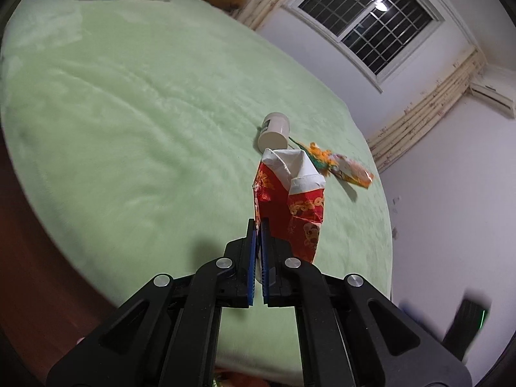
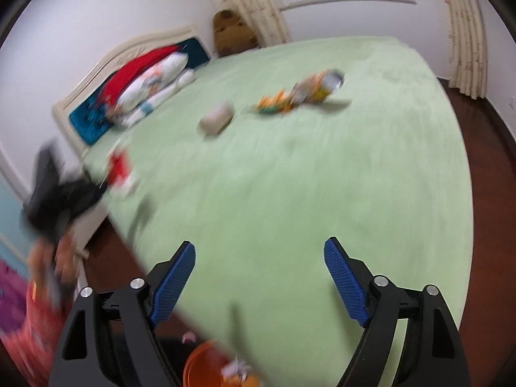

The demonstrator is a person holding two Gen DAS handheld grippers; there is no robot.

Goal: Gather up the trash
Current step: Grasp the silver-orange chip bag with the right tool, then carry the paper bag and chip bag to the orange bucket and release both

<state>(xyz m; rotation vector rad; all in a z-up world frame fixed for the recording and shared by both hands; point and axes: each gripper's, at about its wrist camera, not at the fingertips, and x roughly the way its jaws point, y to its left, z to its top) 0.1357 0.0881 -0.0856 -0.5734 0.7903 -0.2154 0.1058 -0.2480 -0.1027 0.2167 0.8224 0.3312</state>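
Observation:
My left gripper (image 1: 259, 222) is shut on a crumpled red and white paper packet (image 1: 290, 203) and holds it above the green bed (image 1: 129, 113). Beyond it lie a white cup (image 1: 274, 130) on its side and orange-green snack wrappers (image 1: 342, 164). In the blurred right wrist view my right gripper (image 2: 259, 251) is open and empty over the bed's near edge. The cup (image 2: 216, 119) and the wrappers (image 2: 306, 92) lie far ahead of it. The left gripper with the red packet (image 2: 119, 167) shows at the left. An orange bin (image 2: 206, 367) with trash sits below on the floor.
Folded bedding and pillows (image 2: 148, 87) lie at the headboard (image 2: 96, 67). A brown plush toy (image 2: 233, 34) sits in the corner by the curtain (image 2: 254, 3). Dark wooden floor (image 2: 490, 161) surrounds the bed. A window (image 1: 367, 19) is in the far wall.

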